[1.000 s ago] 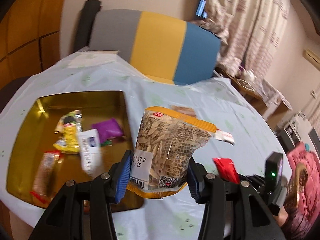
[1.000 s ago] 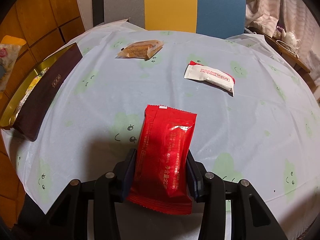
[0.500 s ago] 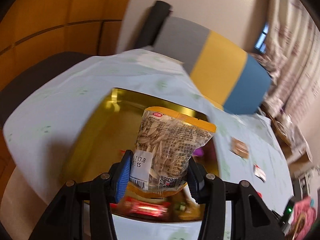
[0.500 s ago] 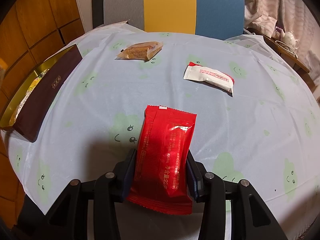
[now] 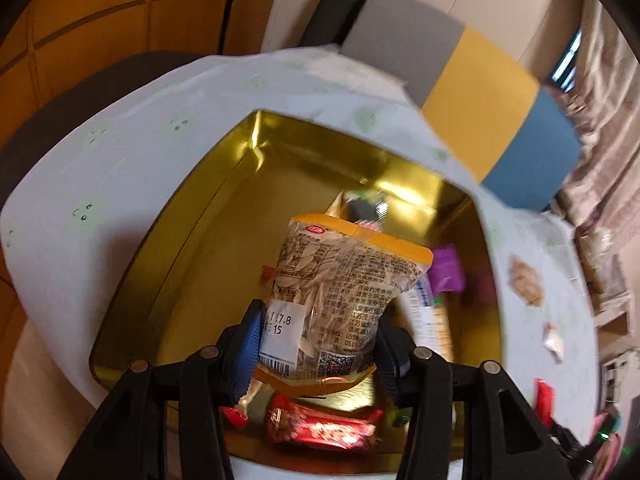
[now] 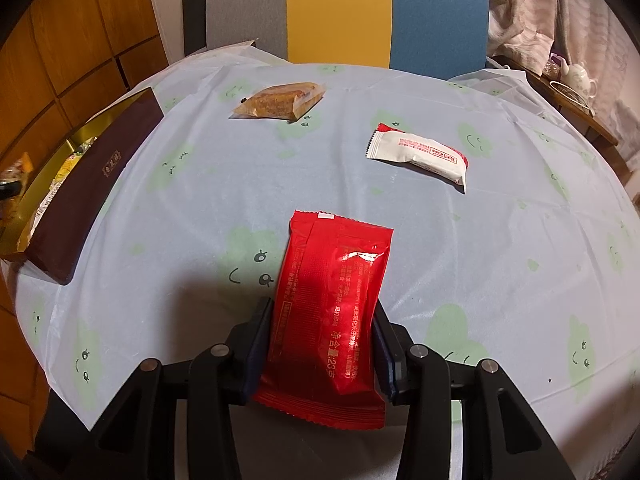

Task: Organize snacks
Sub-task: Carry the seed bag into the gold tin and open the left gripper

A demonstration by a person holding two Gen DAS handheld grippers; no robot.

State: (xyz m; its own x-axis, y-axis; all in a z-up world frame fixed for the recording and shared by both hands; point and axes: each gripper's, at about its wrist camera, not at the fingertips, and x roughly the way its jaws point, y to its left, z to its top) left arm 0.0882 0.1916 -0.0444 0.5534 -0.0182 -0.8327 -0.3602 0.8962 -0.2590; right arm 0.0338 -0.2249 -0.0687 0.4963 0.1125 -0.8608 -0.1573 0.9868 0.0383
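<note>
Both tongs are clamped on snacks. Left gripper pinches 1 seed packet with an orange top band and a white price sticker between its 2 blue pads, holding it upright over 1 gold tin. Directly beneath the fingers, inside the tin, lies 1 red wrapped bar; ahead and to the right of the packet sit 1 purple packet and 1 white tube-like pack, with more wrappers behind that are too blurred to count.

Right gripper squeezes 1 glossy red packet with its printed back facing up, above the pale tablecloth with green cloud faces. Ahead and to the right of these fingers lies 1 white packet with red ends; ahead and slightly left lies 1 clear-wrapped brown pastry. Far left, the tin's dark outer wall shows, wrappers visible inside. Beyond the table stands 1 chair banded gray, yellow and blue.
</note>
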